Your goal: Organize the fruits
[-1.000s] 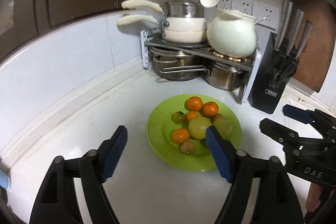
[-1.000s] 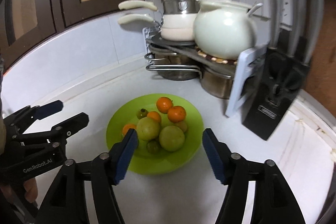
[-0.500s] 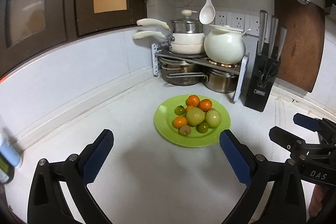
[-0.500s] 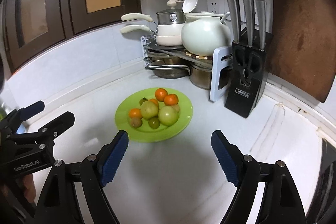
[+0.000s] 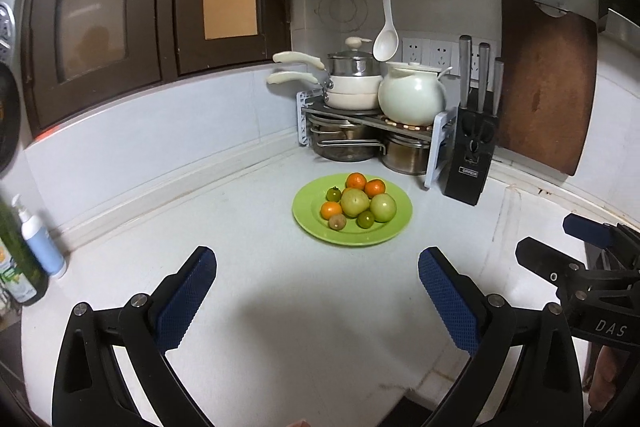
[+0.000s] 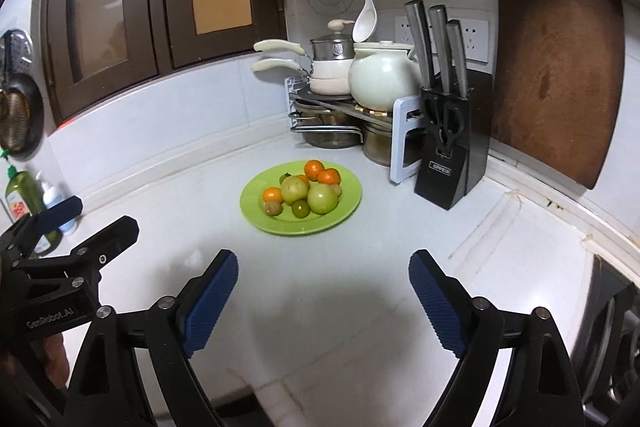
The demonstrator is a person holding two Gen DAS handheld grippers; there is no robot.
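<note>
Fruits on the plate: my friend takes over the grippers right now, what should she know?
Left gripper: open, holds nothing, above the bare counter.
Right gripper: open, holds nothing, beside the left one.
Fruits: all on the green plate near the pot rack: oranges, two big green fruits, small ones.
Done: every visible fruit is on the plate.
Left: probably nothing; check for strays out of view.

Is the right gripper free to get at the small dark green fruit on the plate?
Probably yes: the right gripper is open, and bare counter lies before the dark green fruit at the plate's near edge.
</note>
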